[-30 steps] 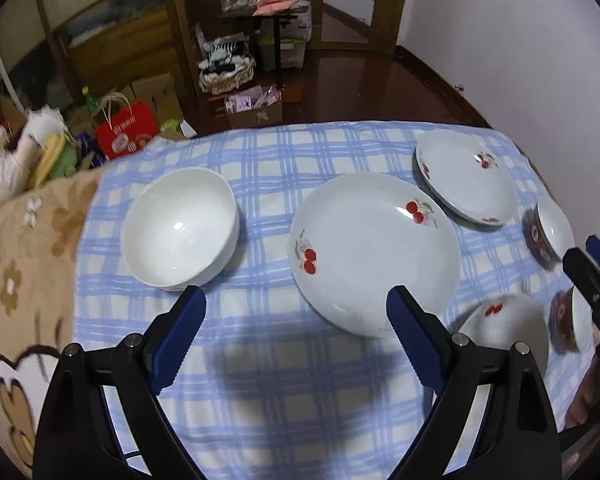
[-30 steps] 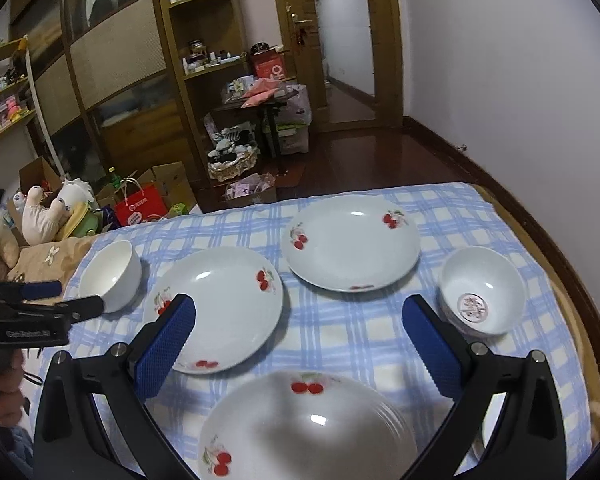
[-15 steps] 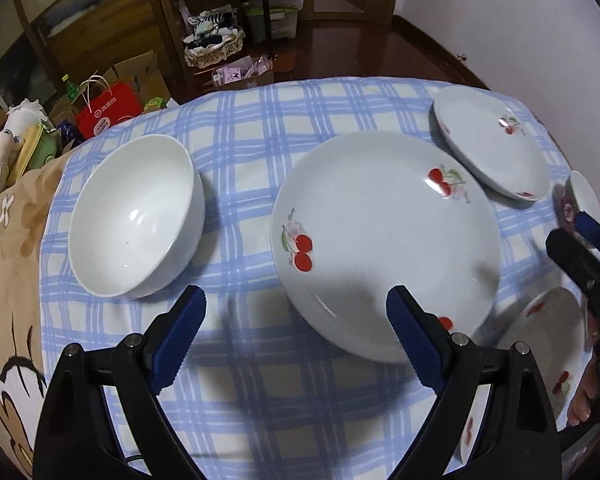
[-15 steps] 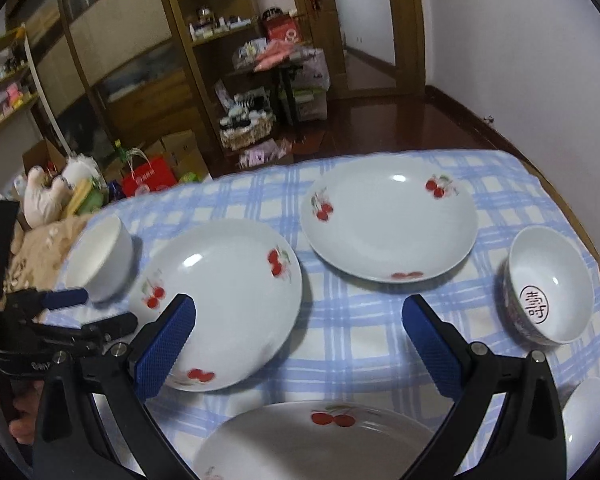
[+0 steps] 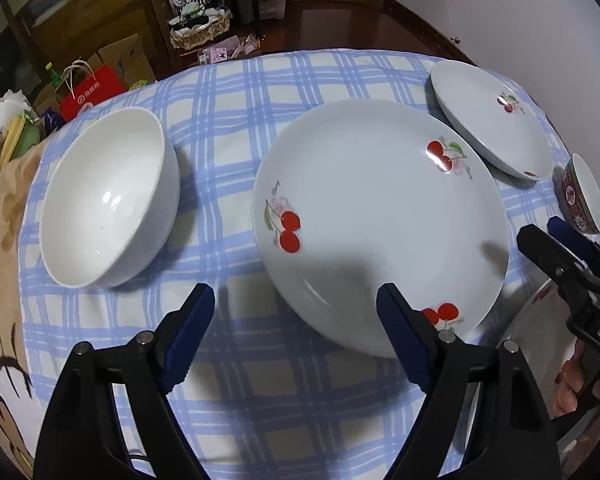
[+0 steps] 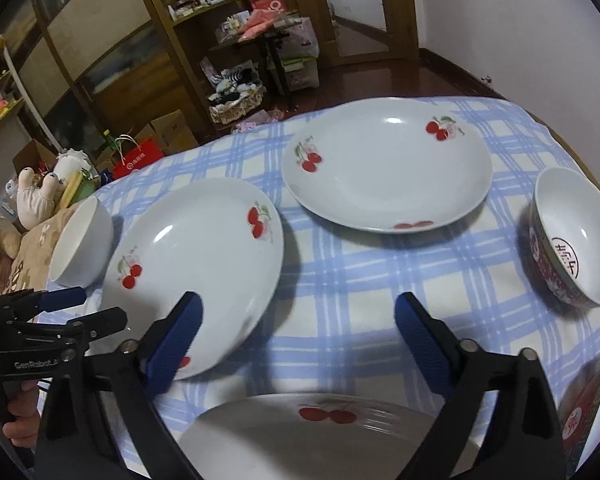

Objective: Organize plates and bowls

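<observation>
My left gripper (image 5: 296, 308) is open and empty, low over the checked cloth, its right finger at the near rim of a cherry plate (image 5: 380, 216). A plain white bowl (image 5: 108, 200) sits to the left. My right gripper (image 6: 296, 320) is open and empty above the cloth. Its left finger overlaps the same cherry plate (image 6: 196, 264). A second cherry plate (image 6: 388, 172) lies farther back, a third (image 6: 320, 436) sits under the gripper. A red-patterned bowl (image 6: 572, 240) stands at the right.
The table with its blue checked cloth (image 5: 228, 128) ends at a rounded far edge. Another red-patterned bowl (image 6: 584, 404) sits at the near right. A brown floral cover (image 5: 0, 216) lies at the left. Shelves, boxes and a red bag (image 6: 136, 156) stand beyond.
Both grippers have moved forward and lower toward the table. The plates and bowls look larger. Both grippers stay open.
</observation>
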A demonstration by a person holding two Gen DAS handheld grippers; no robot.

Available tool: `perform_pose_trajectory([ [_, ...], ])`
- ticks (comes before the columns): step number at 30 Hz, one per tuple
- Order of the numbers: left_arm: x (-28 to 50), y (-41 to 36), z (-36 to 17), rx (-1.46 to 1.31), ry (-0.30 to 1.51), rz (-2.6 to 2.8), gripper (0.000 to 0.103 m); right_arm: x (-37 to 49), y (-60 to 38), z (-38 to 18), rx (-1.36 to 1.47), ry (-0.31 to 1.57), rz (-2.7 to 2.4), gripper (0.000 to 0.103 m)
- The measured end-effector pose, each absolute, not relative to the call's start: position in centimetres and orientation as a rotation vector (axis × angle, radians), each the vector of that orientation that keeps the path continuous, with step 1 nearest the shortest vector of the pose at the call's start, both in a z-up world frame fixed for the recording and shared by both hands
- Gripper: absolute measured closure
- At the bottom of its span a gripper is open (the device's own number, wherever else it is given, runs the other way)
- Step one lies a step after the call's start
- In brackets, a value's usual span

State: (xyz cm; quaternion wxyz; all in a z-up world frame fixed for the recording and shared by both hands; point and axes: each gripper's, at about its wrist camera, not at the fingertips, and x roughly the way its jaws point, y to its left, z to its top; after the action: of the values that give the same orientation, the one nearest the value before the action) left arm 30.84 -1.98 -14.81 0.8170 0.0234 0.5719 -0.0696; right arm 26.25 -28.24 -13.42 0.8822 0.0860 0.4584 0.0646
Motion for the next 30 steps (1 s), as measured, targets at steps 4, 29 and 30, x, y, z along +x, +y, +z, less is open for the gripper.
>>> perform_pose_trajectory([
  [4,30.9,-2.0,-15.8,0.048,1.249,-0.134,0.037,26.2,-28.7,-13.9,0.208,0.966,0.118,0.017],
  [29,31.8,-1.2,-16.9,-0.049,1.258,-0.124,0.049,27.0,-27.7,-15.4,0.189,0.994,0.163,0.050],
  [30,31.8,-1.2,-16.9,-0.049,1.259,-0.123,0.049,27.0,-27.7,-15.4,0.189,0.994,0.163,0.050],
])
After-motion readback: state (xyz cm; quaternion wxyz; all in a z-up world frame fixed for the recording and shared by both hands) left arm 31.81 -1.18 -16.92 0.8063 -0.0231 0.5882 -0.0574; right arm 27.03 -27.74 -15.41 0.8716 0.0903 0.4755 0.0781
